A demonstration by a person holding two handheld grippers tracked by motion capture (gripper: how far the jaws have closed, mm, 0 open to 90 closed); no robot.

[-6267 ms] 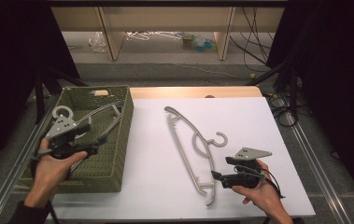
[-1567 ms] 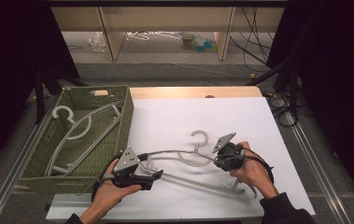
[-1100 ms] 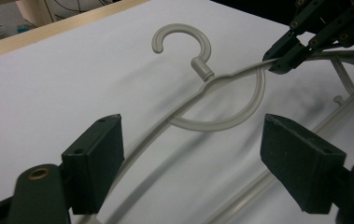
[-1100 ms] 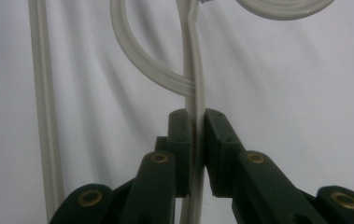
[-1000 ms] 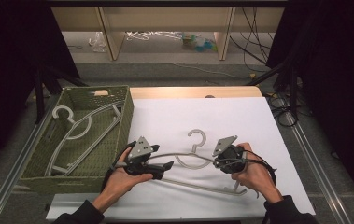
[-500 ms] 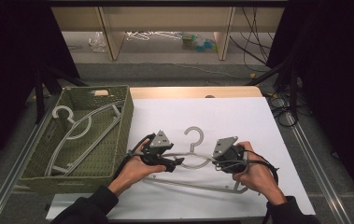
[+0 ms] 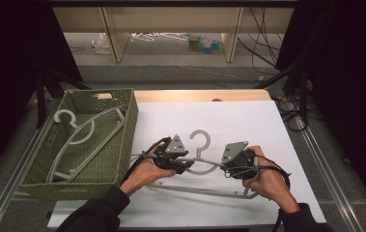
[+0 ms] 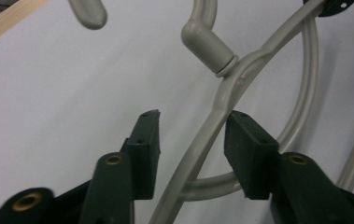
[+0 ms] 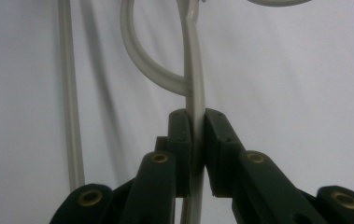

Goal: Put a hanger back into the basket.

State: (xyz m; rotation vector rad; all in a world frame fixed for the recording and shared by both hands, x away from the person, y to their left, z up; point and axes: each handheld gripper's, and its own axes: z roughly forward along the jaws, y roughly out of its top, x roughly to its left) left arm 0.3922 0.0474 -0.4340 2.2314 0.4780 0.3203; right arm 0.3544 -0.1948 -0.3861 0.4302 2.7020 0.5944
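Note:
A grey plastic hanger lies on the white table top, hook pointing away from me. My right gripper is shut on the hanger's arm just right of the neck. My left gripper sits just left of the neck with the other arm between its jaws. Those jaws have just been closing. The right pad is at the arm, while the left pad still stands apart from it.
A green woven basket stands at the left of the table with another grey hanger lying in it. The table's wooden back edge runs beyond the white sheet. Cables trail from both grippers.
My left gripper has slid right along the hanger's arm toward the neck, and its jaws have narrowed around the arm. The right gripper has kept its hold in place.

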